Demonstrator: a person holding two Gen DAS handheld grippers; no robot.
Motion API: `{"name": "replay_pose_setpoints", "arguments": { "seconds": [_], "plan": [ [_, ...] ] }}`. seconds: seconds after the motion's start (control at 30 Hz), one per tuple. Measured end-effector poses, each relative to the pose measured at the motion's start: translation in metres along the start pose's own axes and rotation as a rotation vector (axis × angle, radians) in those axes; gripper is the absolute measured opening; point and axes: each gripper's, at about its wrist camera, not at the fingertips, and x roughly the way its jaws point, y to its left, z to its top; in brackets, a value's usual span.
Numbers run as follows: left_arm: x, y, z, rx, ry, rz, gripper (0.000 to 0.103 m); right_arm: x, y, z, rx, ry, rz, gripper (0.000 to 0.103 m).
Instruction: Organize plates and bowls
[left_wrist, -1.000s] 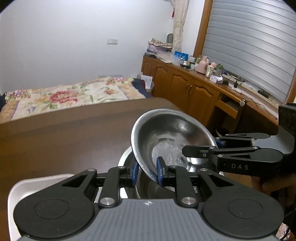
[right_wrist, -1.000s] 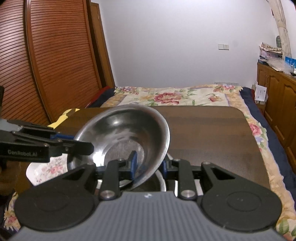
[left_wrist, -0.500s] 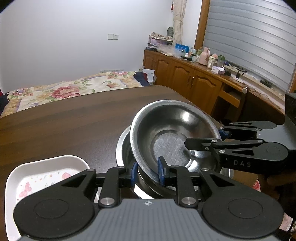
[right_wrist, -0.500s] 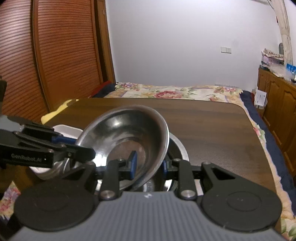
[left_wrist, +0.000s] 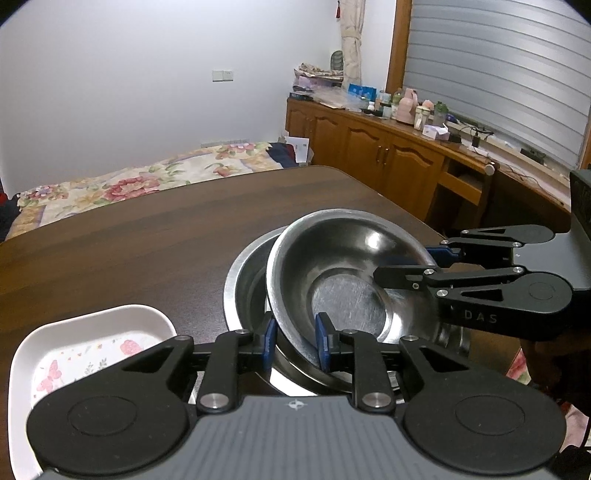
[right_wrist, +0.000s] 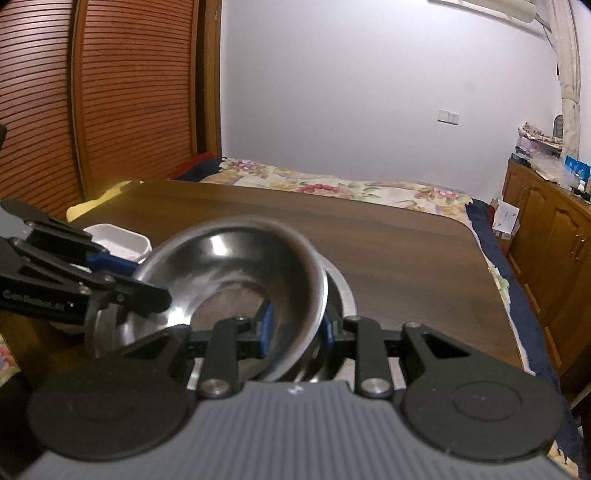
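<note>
Both of our tongs are clamped on one steel bowl (left_wrist: 343, 280): our left gripper (left_wrist: 295, 345) on its near rim, our right gripper (right_wrist: 295, 325) on the opposite rim. We hold it tilted inside a larger steel bowl (left_wrist: 245, 284) on the wooden table (left_wrist: 147, 243), white tray (left_wrist: 96, 332) just beside.

Legible markings were few. The letters "DAS" stood in pale print on the black side of the right claw (left_wrist: 430, 264), read from the left wrist view. The left claw (right_wrist: 122, 278) carried "GenRobot.AI" on its black side (blurred, last characters uncertain). No other text, number or label could be read.
</note>
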Motion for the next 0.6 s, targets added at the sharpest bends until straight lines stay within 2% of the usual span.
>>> {"name": "replay_pose_setpoints", "arguments": {
  "seconds": [0.3,0.6],
  "plan": [
    [0.001,0.0,-0.003,-0.02,-0.016,0.006,0.024,0.002,-0.003,-0.001,0.002,-0.017,0.009,0.029],
    [0.0,0.001,-0.007,-0.034,-0.027,0.015,0.024,0.006,-0.01,-0.006,0.073,-0.086,0.038,0.031]
  ]
}}
